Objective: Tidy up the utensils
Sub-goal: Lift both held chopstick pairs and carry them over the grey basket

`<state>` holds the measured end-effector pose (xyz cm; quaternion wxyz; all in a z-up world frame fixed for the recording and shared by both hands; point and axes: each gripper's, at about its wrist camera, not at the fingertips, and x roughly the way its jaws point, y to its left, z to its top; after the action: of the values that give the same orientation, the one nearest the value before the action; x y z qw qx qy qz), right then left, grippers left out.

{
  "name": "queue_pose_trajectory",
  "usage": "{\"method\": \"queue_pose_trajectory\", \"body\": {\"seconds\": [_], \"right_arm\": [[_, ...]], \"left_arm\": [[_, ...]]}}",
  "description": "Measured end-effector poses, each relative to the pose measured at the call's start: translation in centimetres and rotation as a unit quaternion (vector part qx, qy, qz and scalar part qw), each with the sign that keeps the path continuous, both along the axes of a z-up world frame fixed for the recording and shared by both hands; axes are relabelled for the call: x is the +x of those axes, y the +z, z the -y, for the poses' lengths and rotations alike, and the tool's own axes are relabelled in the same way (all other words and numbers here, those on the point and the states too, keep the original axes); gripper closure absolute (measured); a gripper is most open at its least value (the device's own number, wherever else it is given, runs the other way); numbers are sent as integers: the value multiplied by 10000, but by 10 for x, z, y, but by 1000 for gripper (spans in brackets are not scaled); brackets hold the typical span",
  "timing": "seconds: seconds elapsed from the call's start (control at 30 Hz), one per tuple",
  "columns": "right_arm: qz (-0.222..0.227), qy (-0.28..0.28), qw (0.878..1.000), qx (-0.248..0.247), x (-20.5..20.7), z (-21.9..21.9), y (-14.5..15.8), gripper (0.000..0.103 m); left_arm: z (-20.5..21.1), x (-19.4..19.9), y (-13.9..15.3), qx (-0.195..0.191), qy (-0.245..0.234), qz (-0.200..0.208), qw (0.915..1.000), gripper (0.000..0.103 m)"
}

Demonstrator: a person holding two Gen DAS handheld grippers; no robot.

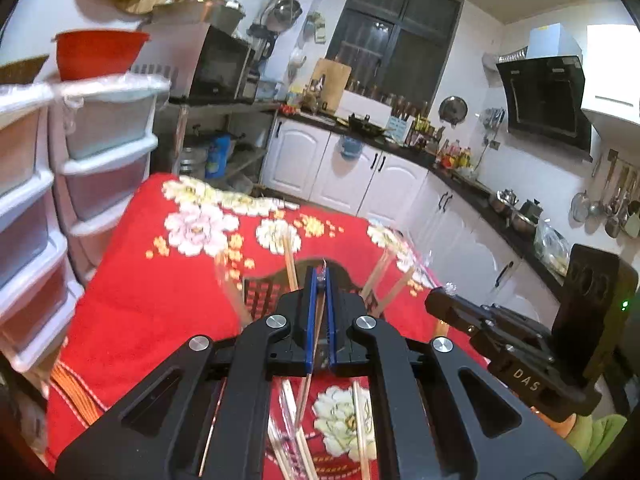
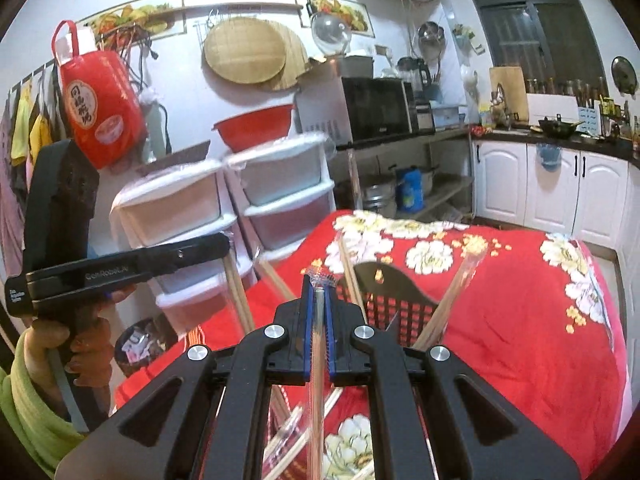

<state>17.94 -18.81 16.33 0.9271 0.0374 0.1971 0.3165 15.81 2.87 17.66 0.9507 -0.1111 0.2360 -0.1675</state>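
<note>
My left gripper [image 1: 319, 276] is shut on a plastic-wrapped pair of chopsticks [image 1: 311, 364], held above the red flowered tablecloth [image 1: 160, 292]. My right gripper [image 2: 319, 282] is shut on another wrapped pair of chopsticks [image 2: 317, 380]. A dark latticed utensil basket [image 2: 394, 300] stands on the table just beyond both grippers, with several wrapped chopsticks [image 2: 452, 300] leaning in it; it also shows in the left wrist view [image 1: 264, 292]. More wrapped chopsticks [image 1: 360, 428] lie on the cloth below the grippers. The right gripper shows from the side in the left wrist view [image 1: 440, 296], the left one in the right wrist view [image 2: 224, 246].
Plastic drawer towers [image 2: 248, 200] stand at the table's left edge, a red bowl [image 2: 252, 126] on top. White kitchen cabinets [image 1: 360, 168] and a crowded dark counter run behind and to the right. A microwave [image 2: 376, 110] sits on a shelf rack.
</note>
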Motion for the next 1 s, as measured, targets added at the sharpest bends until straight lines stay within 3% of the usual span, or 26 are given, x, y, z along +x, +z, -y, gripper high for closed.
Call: {"method": "queue_pose_trajectory", "body": {"seconds": [0.67,1.0], "right_arm": [[705,-216,9970,240,36,-8,45,98],[1128,-554,9916,300,59,-16,60,98]], "left_arm": [[-8,26,63,-19,301,709,9970,103],[-7,49,67,-76,462,787,9958,103]]}}
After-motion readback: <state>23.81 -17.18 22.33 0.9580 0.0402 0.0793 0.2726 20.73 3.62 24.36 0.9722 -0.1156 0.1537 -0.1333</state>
